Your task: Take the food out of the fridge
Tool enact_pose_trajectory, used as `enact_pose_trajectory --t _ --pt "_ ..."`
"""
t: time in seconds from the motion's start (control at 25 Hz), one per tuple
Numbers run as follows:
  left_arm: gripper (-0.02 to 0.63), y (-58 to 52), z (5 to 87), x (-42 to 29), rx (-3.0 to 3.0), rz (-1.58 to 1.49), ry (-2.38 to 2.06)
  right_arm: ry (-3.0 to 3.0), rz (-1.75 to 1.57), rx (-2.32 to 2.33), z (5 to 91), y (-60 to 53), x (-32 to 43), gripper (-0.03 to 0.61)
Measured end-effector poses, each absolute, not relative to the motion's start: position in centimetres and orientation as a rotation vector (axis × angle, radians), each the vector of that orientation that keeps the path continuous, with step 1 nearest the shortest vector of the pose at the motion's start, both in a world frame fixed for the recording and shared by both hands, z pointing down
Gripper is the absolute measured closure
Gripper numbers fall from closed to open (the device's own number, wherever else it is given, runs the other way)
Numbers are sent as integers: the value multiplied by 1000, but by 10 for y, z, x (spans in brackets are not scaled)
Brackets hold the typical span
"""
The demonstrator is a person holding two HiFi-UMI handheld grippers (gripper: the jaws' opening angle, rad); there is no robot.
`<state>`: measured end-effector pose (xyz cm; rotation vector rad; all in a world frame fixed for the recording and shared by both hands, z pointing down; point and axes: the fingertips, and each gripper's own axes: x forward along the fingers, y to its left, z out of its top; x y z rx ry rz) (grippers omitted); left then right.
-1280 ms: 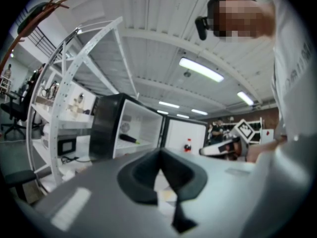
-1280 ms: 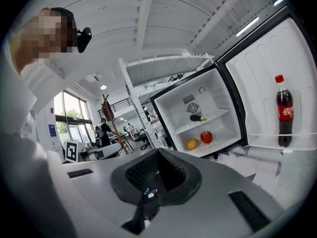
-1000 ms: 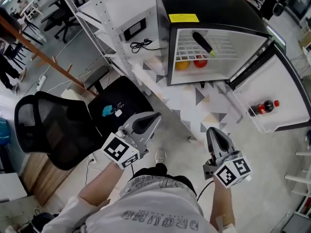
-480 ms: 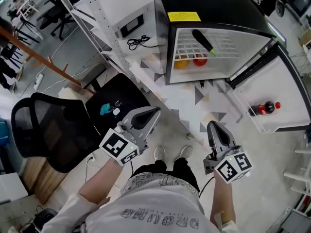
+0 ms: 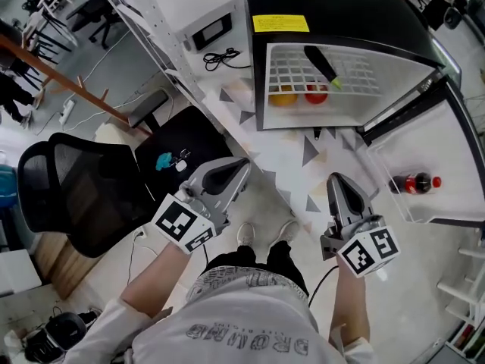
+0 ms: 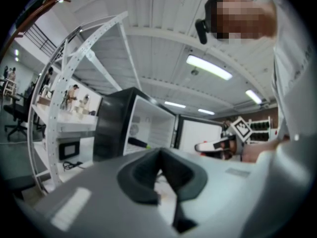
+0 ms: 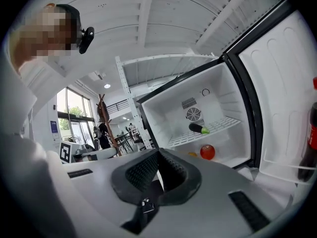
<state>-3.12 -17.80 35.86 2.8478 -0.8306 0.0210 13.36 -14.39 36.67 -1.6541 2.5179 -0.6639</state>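
Food lies ahead inside the open black fridge point(image 5: 341, 6), nearer my clenched, empty right tongs point(image 5: 336, 180) than my equally clenched left tongs point(image 5: 241, 165): dark elongated aubergine point(image 5: 319, 64) slanting across the white wire shelf point(image 5: 360, 70), round red tomato point(image 5: 316, 93) and perhaps an orange fruit point(image 5: 283, 95) below.

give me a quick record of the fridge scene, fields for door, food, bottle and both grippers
fridge: mini fridge, black top, door open
wire shelf: eggplant
below shelf: tomato and orange, side by side
door rack: cola bottle
left gripper: jaws together, empty, short of the fridge
right gripper: jaws together, empty, short of the fridge
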Motion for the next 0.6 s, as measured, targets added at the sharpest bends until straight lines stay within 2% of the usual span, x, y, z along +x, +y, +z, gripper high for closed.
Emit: enact_pose_trajectory --t 0.6 --pt "607 -199 355 13 2819 34 -941 2590 -555 -1586 348 -202 182 575"
